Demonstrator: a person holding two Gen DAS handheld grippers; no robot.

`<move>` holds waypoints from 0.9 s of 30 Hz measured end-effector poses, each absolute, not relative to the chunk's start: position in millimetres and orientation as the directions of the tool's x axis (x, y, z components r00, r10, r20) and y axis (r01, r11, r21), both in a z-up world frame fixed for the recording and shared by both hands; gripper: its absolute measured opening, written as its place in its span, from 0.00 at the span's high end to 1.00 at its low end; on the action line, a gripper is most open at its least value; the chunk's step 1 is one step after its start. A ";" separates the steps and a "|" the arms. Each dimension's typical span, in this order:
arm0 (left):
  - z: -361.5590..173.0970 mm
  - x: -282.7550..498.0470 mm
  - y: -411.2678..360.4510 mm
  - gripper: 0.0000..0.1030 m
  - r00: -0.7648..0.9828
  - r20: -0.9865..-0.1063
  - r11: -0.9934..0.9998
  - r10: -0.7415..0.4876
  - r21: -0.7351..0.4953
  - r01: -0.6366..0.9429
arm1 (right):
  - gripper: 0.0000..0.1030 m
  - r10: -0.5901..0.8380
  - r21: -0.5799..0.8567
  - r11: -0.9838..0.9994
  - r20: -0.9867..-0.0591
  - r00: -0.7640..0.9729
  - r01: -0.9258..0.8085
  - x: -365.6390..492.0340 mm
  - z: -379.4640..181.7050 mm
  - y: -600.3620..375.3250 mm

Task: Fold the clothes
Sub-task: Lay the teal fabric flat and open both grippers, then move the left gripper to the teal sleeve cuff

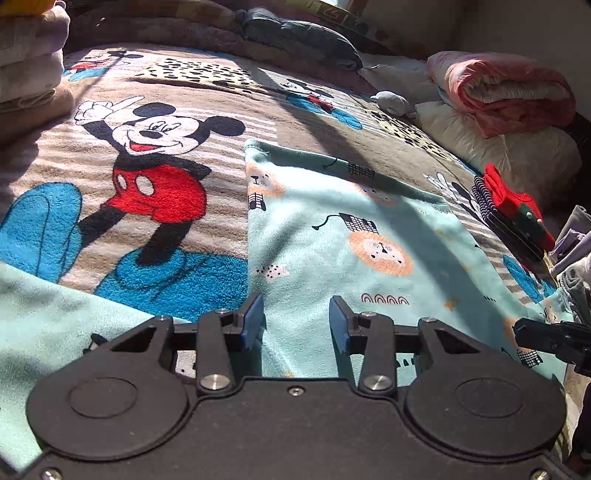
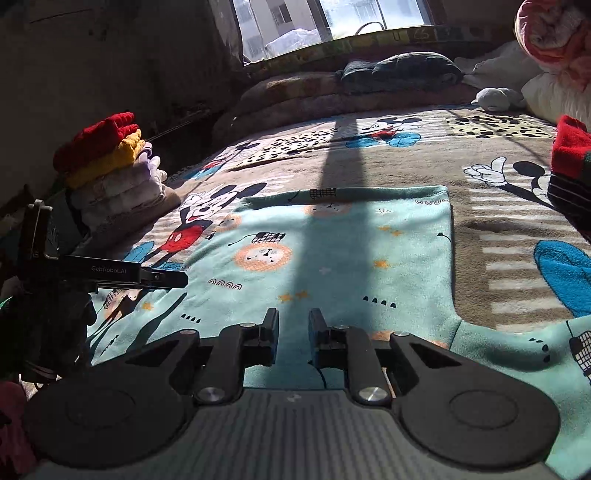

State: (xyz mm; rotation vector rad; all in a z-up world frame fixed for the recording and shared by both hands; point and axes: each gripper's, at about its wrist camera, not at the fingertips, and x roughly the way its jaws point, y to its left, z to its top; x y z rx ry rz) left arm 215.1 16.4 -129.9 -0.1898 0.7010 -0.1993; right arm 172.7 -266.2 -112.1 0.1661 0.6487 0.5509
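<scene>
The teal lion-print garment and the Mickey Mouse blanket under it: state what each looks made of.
Teal lion-print garment: looks like soft fleece or brushed knit, matte, with a fine fuzzy nap and a stitched hem at its far edge. Mickey Mouse blanket: looks like thick plush, likely synthetic, with a coarser, tufted pile that catches the sunlight. The fibre itself cannot be confirmed.

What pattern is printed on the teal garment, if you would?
Orange lion faces, stars and small rainbows on the teal garment, clearest in the right wrist view.

Mickey Mouse blanket (image 1: 155,155) covers the bed. Rolled pink quilt (image 1: 506,88) on white pillow (image 1: 517,155), small grey plush toy (image 2: 496,98) beside. Window (image 2: 332,18) behind.
</scene>
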 end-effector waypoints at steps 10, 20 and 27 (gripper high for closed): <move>-133.9 177.1 -12.7 0.49 0.775 -0.591 0.973 -0.224 -0.179 0.145 | 0.77 0.499 0.233 0.861 -0.561 0.661 -0.452 86.6 -133.2 -239.4; -148.5 56.5 -78.3 0.45 0.833 -0.512 0.971 -0.210 -0.012 0.238 | 0.72 0.435 0.405 0.872 -0.386 0.813 -0.275 30.7 -131.4 -309.6; -154.4 44.0 -96.1 0.45 0.842 -0.517 0.974 -0.155 0.060 0.216 | 0.70 0.391 0.355 0.892 -0.300 0.870 -0.279 43.6 -120.0 -317.7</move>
